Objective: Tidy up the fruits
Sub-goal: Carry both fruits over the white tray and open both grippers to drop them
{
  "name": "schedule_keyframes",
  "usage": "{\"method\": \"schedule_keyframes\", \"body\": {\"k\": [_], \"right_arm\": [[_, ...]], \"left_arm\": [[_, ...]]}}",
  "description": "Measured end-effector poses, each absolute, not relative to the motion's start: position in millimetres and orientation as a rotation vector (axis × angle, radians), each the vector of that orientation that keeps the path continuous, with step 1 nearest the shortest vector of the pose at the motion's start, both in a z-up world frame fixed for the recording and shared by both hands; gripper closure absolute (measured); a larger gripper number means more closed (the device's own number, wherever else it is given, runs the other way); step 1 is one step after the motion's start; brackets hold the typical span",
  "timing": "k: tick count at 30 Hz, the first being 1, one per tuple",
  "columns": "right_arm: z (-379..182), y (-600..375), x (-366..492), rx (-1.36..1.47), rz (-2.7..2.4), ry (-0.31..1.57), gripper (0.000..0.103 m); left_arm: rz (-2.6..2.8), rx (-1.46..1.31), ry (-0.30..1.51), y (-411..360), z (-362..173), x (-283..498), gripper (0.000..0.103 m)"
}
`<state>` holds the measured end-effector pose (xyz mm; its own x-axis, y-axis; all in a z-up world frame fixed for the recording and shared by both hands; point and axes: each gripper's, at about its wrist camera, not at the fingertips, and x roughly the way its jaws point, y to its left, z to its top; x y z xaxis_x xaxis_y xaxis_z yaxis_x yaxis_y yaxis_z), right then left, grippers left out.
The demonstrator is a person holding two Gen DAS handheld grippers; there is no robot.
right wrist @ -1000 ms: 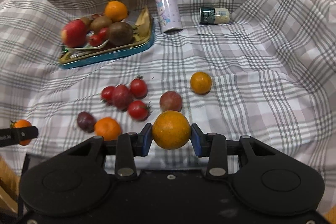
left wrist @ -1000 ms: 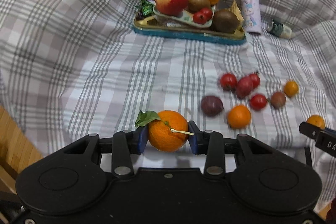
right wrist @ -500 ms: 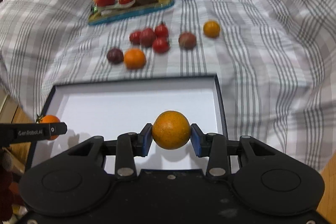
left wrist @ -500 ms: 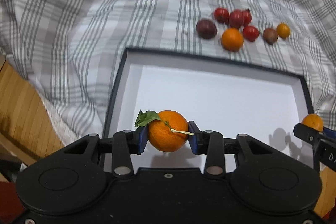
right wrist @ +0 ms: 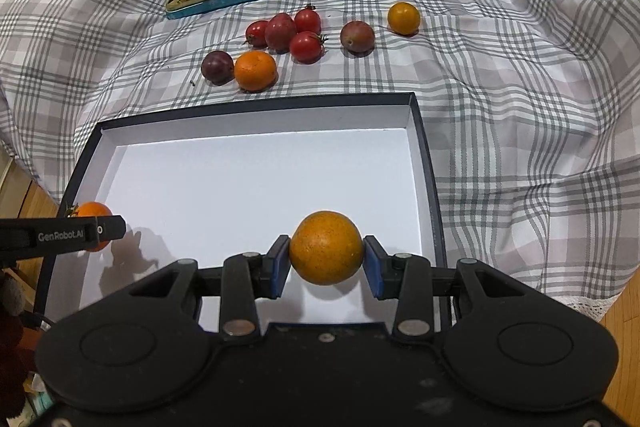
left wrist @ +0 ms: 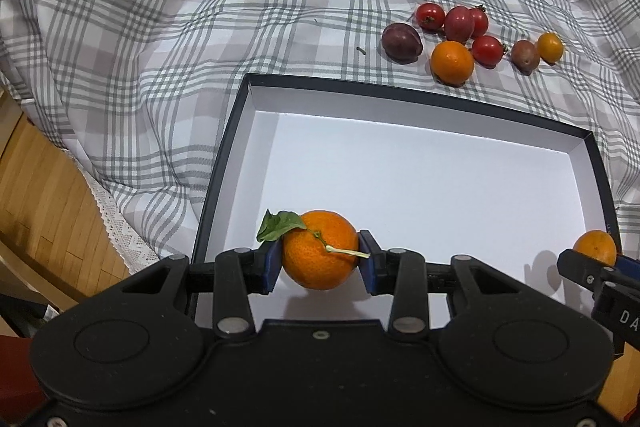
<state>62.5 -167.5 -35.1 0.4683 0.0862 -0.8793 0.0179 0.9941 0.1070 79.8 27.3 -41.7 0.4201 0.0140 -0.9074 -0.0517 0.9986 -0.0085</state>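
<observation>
Left gripper (left wrist: pixel 319 257) clamps leafy mandarin (left wrist: pixel 319 254), right gripper (right wrist: pixel 326 255) clamps speckled orange (right wrist: pixel 326 247), both seemingly above white-lined box (right wrist: pixel 256 107).

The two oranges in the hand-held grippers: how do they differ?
The orange in the left hand-held gripper carries a green leaf and a pale stem; the orange in the right hand-held gripper shows neither. The left orange is a deeper, brighter orange; the right orange is duller, yellower and finely speckled. Both are round, clamped between blue pads, and held over the white-lined box.
</observation>
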Motion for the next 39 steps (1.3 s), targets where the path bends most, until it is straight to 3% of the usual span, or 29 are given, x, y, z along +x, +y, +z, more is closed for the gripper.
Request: {"method": "schedule_keyframes", "body": {"k": [39], "right_arm": [[-30.4, -168.2, 66.0, 0.114, 0.037, 1.063, 0.062]], "left_arm": [[0.038, -0.020, 1.125, 21.0, -31.2, 74.5, 0.055]]}}
